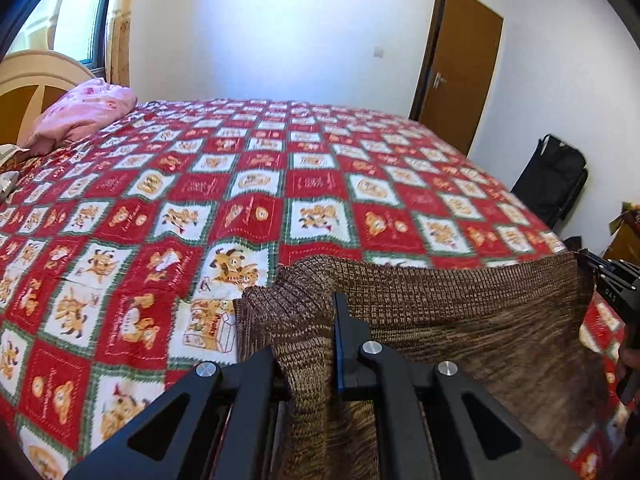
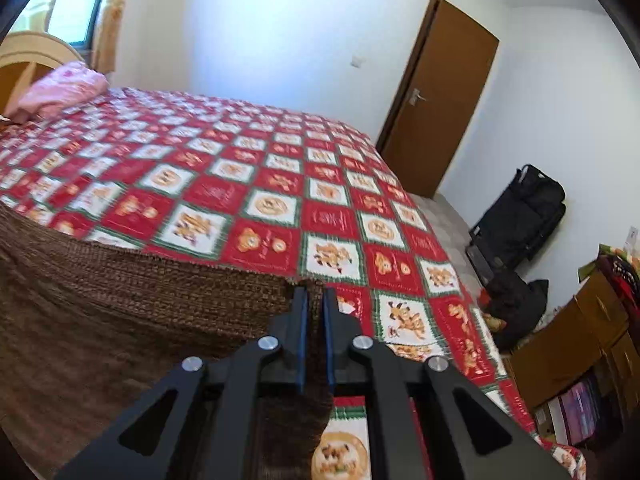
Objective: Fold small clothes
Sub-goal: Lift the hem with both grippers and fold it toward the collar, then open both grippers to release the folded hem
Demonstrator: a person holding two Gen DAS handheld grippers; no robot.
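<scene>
A brown knitted garment (image 1: 460,312) is held stretched above the red patterned bedspread (image 1: 256,184). My left gripper (image 1: 308,320) is shut on the garment's left corner, with knit fabric bunched between its jaws. My right gripper (image 2: 316,304) is shut on the garment's right corner (image 2: 304,282); the garment (image 2: 120,300) spreads to the left of it. The right gripper also shows at the right edge of the left wrist view (image 1: 612,284), pinching the far corner. The garment's lower part hangs out of sight below both grippers.
A pink pillow (image 1: 80,116) and a wooden headboard (image 1: 24,92) are at the bed's far left. A brown door (image 2: 436,100), a black bag (image 2: 524,216) against the wall and wooden furniture (image 2: 580,340) stand to the right of the bed.
</scene>
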